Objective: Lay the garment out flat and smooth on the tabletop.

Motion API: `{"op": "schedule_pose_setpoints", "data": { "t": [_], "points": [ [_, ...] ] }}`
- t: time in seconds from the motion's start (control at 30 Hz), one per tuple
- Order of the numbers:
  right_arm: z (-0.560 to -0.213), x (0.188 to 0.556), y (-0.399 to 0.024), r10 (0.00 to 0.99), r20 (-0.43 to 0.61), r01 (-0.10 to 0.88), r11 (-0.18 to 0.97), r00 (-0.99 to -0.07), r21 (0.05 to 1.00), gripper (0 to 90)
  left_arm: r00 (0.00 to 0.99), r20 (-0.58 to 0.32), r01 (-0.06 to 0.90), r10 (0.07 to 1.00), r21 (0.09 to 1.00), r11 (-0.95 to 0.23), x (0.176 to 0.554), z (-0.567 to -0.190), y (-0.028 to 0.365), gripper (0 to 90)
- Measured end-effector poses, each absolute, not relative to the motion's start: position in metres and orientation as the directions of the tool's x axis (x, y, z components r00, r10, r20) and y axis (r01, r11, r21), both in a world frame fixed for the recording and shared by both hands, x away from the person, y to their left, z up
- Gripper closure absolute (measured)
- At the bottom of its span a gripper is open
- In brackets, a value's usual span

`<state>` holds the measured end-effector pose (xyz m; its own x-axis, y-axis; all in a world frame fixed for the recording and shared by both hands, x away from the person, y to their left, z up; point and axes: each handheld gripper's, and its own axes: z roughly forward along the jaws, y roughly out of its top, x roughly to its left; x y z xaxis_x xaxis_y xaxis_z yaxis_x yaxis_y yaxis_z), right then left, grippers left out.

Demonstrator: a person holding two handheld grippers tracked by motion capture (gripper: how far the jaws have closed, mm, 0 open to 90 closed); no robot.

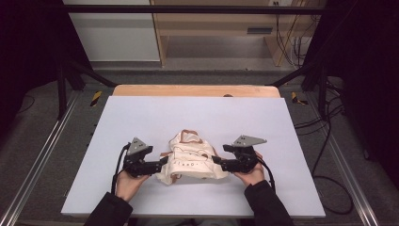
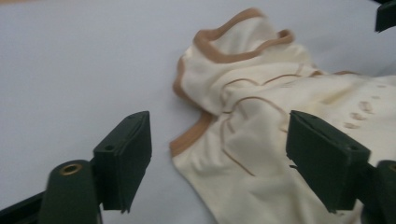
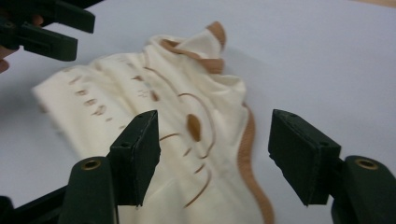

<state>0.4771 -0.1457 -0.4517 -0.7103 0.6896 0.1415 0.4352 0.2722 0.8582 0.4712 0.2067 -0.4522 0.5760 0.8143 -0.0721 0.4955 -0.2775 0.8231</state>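
On the bench [image 1: 141, 113], toward its near edge, a crumpled cream garment [image 1: 190, 157] with tan trim lay between the two grippers. Bare surface ran wide on either side and to the far edge; less room remained toward the person. The left gripper [image 1: 162, 162] stood at the garment's left edge, jaws parted wide, cloth lying between them in the left gripper view, pads pressing nothing. The right gripper [image 1: 215, 160] stood at the garment's right edge, jaws likewise spread apart over the cloth, gripping nothing. Both hands rested low on the bench near its front.
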Motion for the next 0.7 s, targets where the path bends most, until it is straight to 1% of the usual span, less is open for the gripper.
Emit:
{"op": "schedule_pose_setpoints", "data": {
  "t": [0.03,0.1,0.13,0.17,0.2,0.27,0.3,0.33,0.37,0.4,0.43,0.47,0.5,0.53,0.57,0.6,0.63,0.67,0.7],
  "points": [
    [-0.457,0.489,-0.142,0.704,0.147,0.457,0.274,-0.695,0.846,36.6,0.544,-0.034,0.519,0.839,0.799,-0.303,0.483,-0.461,0.204,29.9],
    [-0.461,0.496,-0.14,0.715,0.145,0.469,0.279,-0.684,0.838,37.5,0.543,-0.041,0.536,0.839,0.786,-0.308,0.488,-0.466,0.204,35.2],
    [-0.466,0.502,-0.138,0.725,0.144,0.481,0.282,-0.674,0.83,38.9,0.548,-0.053,0.546,0.835,0.779,-0.309,0.492,-0.47,0.202,35.2],
    [-0.472,0.507,-0.137,0.735,0.154,0.499,0.278,-0.661,0.821,40.7,0.553,-0.051,0.547,0.831,0.775,-0.316,0.493,-0.473,0.201,39.9],
    [-0.48,0.512,-0.135,0.746,0.15,0.52,0.29,-0.649,0.803,42.6,0.568,-0.033,0.537,0.822,0.772,-0.34,0.493,-0.476,0.198,46.7],
    [-0.483,0.513,-0.135,0.751,0.142,0.531,0.307,-0.645,0.79,43.1,0.57,-0.022,0.534,0.821,0.769,-0.351,0.492,-0.478,0.197,53.2],
    [-0.488,0.515,-0.134,0.754,0.122,0.537,0.334,-0.645,0.775,46.7,0.567,-0.017,0.542,0.823,0.76,-0.358,0.494,-0.481,0.195,56.9],
    [-0.488,0.515,-0.134,0.754,0.122,0.537,0.334,-0.645,0.775,46.7,0.567,-0.017,0.542,0.823,0.76,-0.358,0.494,-0.481,0.195,59.3],
    [-0.489,0.515,-0.133,0.755,0.124,0.542,0.335,-0.643,0.771,48.2,0.566,-0.023,0.55,0.824,0.756,-0.356,0.495,-0.483,0.195,59.3],
    [-0.49,0.515,-0.131,0.751,0.127,0.543,0.338,-0.648,0.769,51.9,0.566,-0.03,0.556,0.824,0.752,-0.354,0.496,-0.484,0.195,63.1],
    [-0.492,0.515,-0.129,0.747,0.122,0.537,0.344,-0.654,0.77,57.4,0.569,-0.017,0.547,0.822,0.754,-0.363,0.496,-0.484,0.194,68.6],
    [-0.492,0.515,-0.129,0.747,0.122,0.537,0.344,-0.654,0.77,57.4,0.569,-0.017,0.547,0.822,0.754,-0.363,0.496,-0.484,0.194,70.1],
    [-0.493,0.514,-0.126,0.745,0.113,0.529,0.349,-0.658,0.773,64.1,0.57,-0.013,0.547,0.822,0.753,-0.367,0.495,-0.484,0.194,74.5],
    [-0.493,0.514,-0.126,0.745,0.113,0.529,0.349,-0.658,0.773,64.1,0.57,-0.013,0.547,0.822,0.753,-0.367,0.495,-0.484,0.194,77.7],
    [-0.493,0.514,-0.126,0.738,0.125,0.534,0.349,-0.663,0.77,74.6,0.562,0.0,0.546,0.827,0.751,-0.371,0.494,-0.483,0.194,82.9],
    [-0.493,0.514,-0.126,0.738,0.125,0.534,0.349,-0.663,0.77,74.6,0.562,0.0,0.546,0.827,0.751,-0.371,0.494,-0.483,0.194,84.7],
    [-0.491,0.512,-0.125,0.736,0.122,0.533,0.354,-0.666,0.769,83.0,0.564,-0.012,0.553,0.826,0.748,-0.366,0.494,-0.482,0.196,85.9],
    [-0.491,0.512,-0.125,0.736,0.122,0.533,0.354,-0.666,0.769,83.0,0.564,-0.012,0.553,0.826,0.748,-0.366,0.494,-0.482,0.196,86.4],
    [-0.49,0.51,-0.125,0.731,0.123,0.529,0.356,-0.671,0.77,85.6,0.562,-0.025,0.557,0.827,0.75,-0.356,0.494,-0.482,0.196,86.8]
  ]
}}
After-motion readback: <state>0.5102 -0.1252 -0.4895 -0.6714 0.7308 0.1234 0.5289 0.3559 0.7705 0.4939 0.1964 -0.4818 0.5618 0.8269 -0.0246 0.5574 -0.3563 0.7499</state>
